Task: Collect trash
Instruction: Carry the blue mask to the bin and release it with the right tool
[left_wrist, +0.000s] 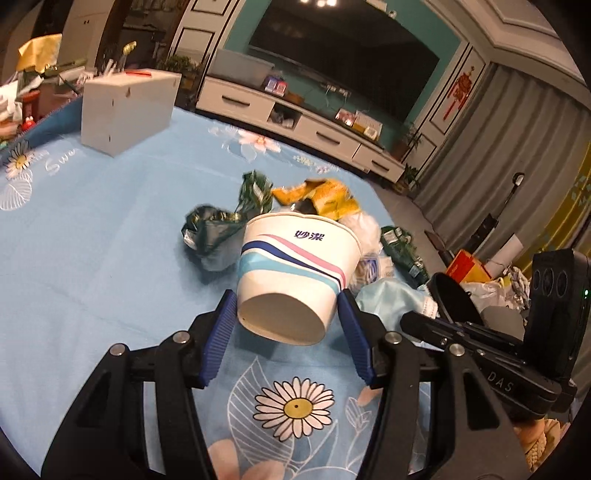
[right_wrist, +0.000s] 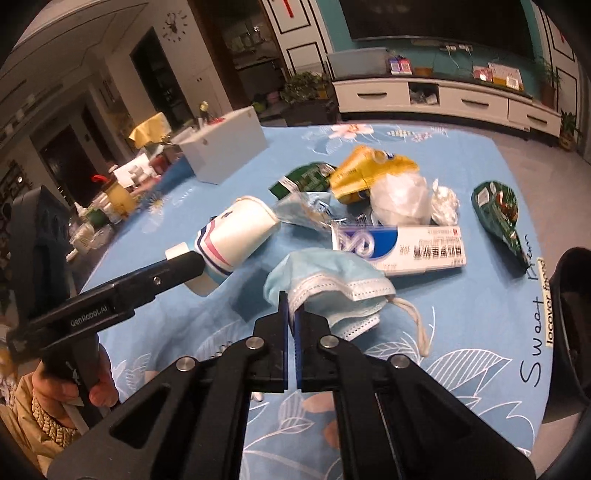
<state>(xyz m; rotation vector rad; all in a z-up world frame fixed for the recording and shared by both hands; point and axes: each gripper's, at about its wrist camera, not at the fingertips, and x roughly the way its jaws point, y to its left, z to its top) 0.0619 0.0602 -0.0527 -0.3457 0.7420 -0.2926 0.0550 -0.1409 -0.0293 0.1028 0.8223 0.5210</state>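
**Cup in left, mask in right — both lifted off the pile**

L gripper (left_wrist: 286, 317) held the paper cup (left_wrist: 295, 273) by its base end, blue pads pressed on either side, jaws at mid width. Cup lay tilted on its side, base toward the camera, mouth pointing away toward the trash heap; its long axis ran roughly in line w/ the fingers. In the right wrist view the cup sat up-left of the mask, mouth aimed at the pile.

R gripper (right_wrist: 291, 317) was pinched fully narrow on an edge of the blue face mask (right_wrist: 332, 288), which drooped fwd and to the right, ear loop trailing toward the tablecloth (right_wrist: 461, 332).

Key relation, as I judged it: cup mouth faced away from the mask, mask hung right of and nearer than the cup. To stuff mask in, the cup prob. needed turning mouth-up or toward the R hand.

Rest of trash beyond: toothpaste box (right_wrist: 399, 247) just behind the mask, yellow wrapper (right_wrist: 365, 170), green wrappers (right_wrist: 498, 210), clear plastic (right_wrist: 399, 199). White box (right_wrist: 225, 144) stood well apart, far left.
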